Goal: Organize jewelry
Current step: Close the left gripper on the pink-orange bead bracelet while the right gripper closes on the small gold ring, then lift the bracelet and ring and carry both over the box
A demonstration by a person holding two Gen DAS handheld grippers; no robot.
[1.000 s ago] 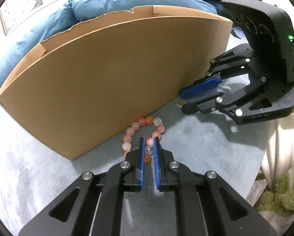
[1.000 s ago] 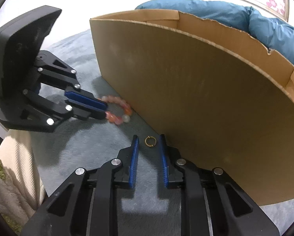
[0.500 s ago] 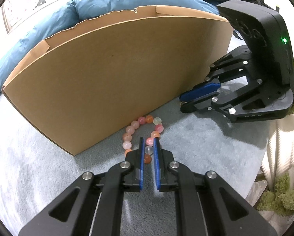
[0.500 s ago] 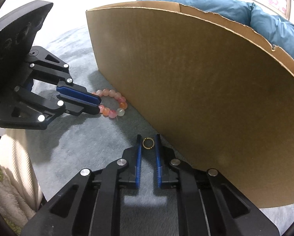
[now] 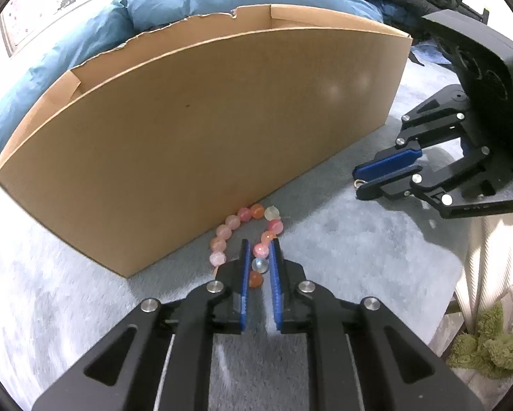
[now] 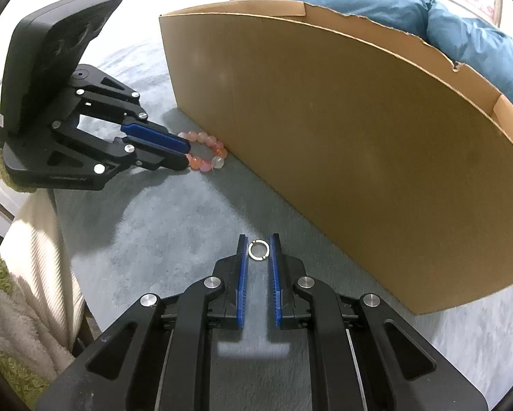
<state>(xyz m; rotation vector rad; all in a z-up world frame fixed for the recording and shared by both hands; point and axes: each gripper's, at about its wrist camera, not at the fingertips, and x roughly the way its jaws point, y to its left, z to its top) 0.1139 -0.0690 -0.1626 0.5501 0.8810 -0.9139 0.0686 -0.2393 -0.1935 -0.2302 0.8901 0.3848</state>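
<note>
A pink and orange bead bracelet (image 5: 246, 233) lies on the grey fabric surface against the cardboard box (image 5: 205, 130). My left gripper (image 5: 259, 250) is shut on one side of the bracelet; it also shows in the right wrist view (image 6: 184, 154), with the bracelet (image 6: 205, 150) at its tips. A small gold ring (image 6: 258, 250) sits between the fingers of my right gripper (image 6: 258, 245), which is shut on it. In the left wrist view the right gripper (image 5: 362, 179) holds the ring (image 5: 359, 183) at its tips.
The open-topped cardboard box (image 6: 342, 130) stands just behind both grippers. A blue pillow (image 5: 153, 10) lies behind it. Cream and green fluffy cloth (image 6: 13, 291) hangs off the surface's edge beside the grippers.
My right gripper has closed its fingers around the gold ring. The left gripper stays shut on the bracelet. Both views have shifted slightly.
</note>
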